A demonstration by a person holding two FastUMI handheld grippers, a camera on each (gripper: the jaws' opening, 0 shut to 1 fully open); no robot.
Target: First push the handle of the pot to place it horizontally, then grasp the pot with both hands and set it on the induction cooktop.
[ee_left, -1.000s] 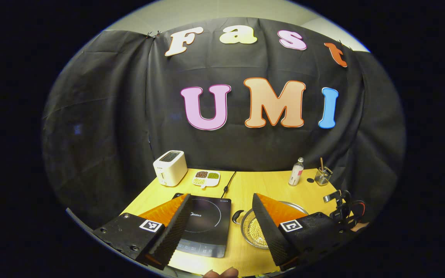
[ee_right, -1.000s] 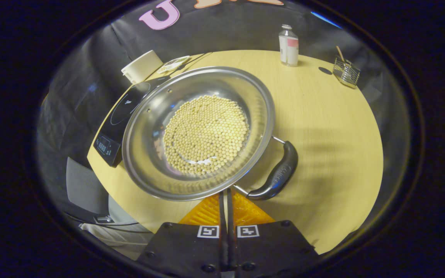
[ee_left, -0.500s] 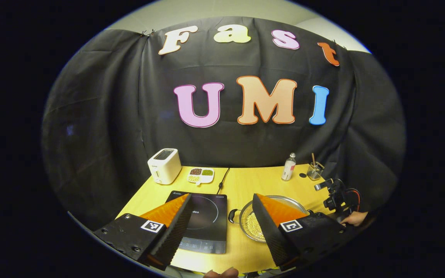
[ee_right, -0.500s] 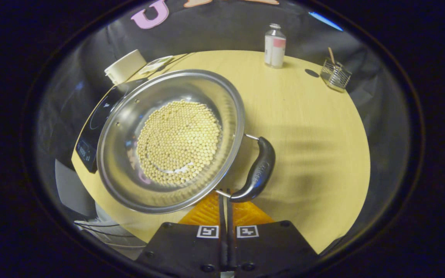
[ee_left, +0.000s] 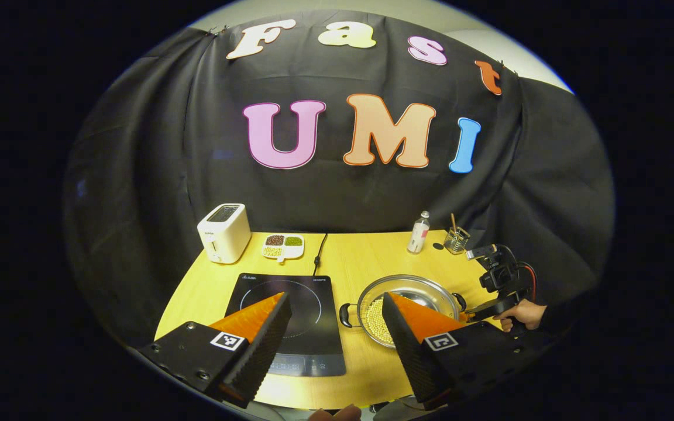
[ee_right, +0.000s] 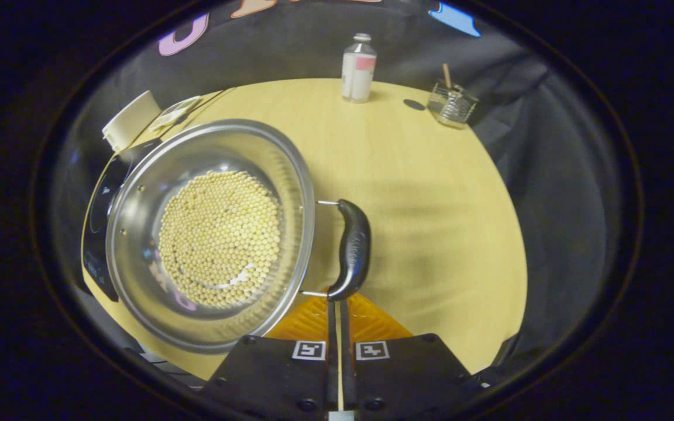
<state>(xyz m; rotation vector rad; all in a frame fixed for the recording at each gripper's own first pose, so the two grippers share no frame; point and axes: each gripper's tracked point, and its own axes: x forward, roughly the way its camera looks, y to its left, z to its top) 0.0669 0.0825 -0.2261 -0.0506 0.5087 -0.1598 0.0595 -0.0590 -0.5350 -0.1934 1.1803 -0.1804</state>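
Note:
A steel pot point(ee_right: 208, 234) holding yellow beans stands on the wooden table point(ee_right: 419, 204), just right of the black induction cooktop point(ee_left: 290, 310). My right gripper point(ee_right: 337, 299) is shut, its tips against the near end of the pot's black side handle point(ee_right: 353, 248). In the left gripper view the pot point(ee_left: 413, 289) shows both side handles roughly level, left and right, with a hand holding the right gripper point(ee_left: 469, 316) at its right handle. My left gripper point(ee_left: 335, 299) hangs open above the table's front edge, holding nothing. The pot hides part of the cooktop point(ee_right: 98, 204).
Along the back of the table stand a white toaster point(ee_left: 224, 233), a divided dish of beans point(ee_left: 283, 245), a bottle point(ee_left: 419, 232) and a small glass holder point(ee_left: 457, 238). The cooktop's cord point(ee_left: 317, 257) runs to the back. Black cloth walls close in.
The pot has turned under the right gripper's push, and its near handle has swung left. The left gripper has drawn back, bringing more of the table into its view.

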